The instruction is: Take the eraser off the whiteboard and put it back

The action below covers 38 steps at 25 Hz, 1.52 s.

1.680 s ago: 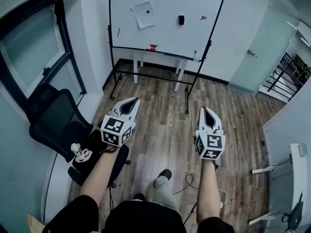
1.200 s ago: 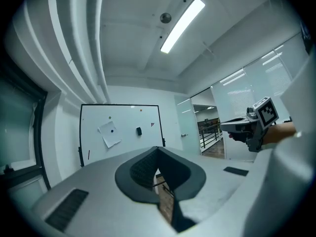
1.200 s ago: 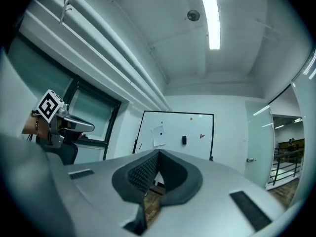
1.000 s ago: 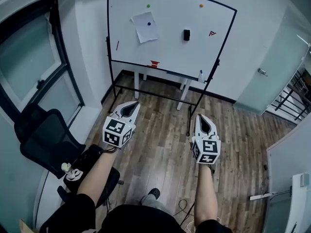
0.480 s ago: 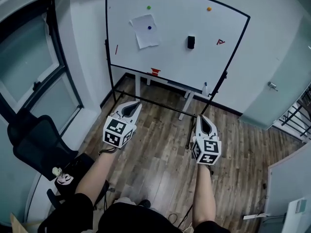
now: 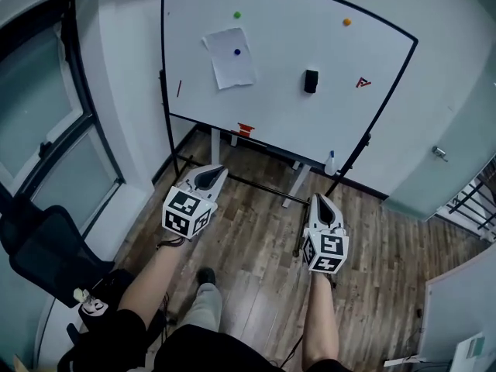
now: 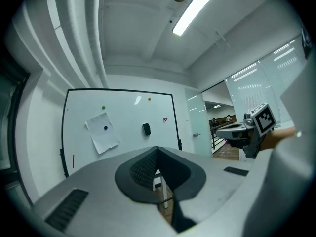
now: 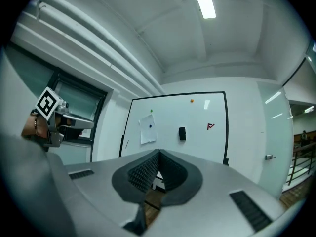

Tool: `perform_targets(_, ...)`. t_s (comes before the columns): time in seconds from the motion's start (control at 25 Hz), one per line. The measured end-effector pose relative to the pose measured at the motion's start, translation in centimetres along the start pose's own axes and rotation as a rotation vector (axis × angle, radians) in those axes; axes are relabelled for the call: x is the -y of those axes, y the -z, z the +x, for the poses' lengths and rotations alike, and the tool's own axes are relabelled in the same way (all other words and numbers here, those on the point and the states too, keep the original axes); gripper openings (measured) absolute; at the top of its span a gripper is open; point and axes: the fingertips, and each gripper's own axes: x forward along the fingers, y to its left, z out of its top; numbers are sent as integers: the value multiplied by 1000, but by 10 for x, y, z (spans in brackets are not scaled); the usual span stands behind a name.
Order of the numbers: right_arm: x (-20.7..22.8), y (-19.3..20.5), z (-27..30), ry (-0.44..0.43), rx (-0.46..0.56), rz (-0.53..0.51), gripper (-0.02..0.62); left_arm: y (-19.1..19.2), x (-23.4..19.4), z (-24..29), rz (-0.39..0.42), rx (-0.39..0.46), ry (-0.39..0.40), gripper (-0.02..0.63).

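The black eraser [image 6: 311, 81] sticks to the whiteboard [image 6: 279, 37], right of centre; it also shows as the eraser [image 7: 146, 129] in the left gripper view and the eraser [image 8: 182, 133] in the right gripper view. My left gripper [image 6: 218, 170] and right gripper [image 6: 320, 198] are held level over the wooden floor, side by side, pointing at the board and well short of it. Both are shut, tips together, with nothing between them: left gripper [image 7: 157, 148], right gripper [image 8: 159, 152].
A paper sheet [image 6: 230, 57] hangs under a blue magnet, with a green magnet [image 6: 237, 15] and an orange magnet [image 6: 346, 22] above. A small bottle [image 6: 331, 163] stands on the board's tray. A black office chair [image 6: 46, 246] is at lower left, a door [image 6: 442, 153] at right.
The person has walked toward the whiteboard, which now looks larger and nearer. The chair has slid back toward the lower left. Both grippers stay shut and empty.
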Motion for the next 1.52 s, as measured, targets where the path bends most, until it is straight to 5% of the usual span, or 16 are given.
perform_targets(0.28,21,-8,126,57,-21,-16,21,-14,-76,105,18,42,32,18)
perform_targets(0.68,47,-28,287,137,3,-4,21,15,-171,210,-12,-31,49,18)
perform_targets(1.12,103,-43,369,217,40,113,21,-9,-180,323,-9,-22,152,18)
perform_targets(1.52,156,-43,421,307,67,113,23,-21,-208,406,-9,30,109,18)
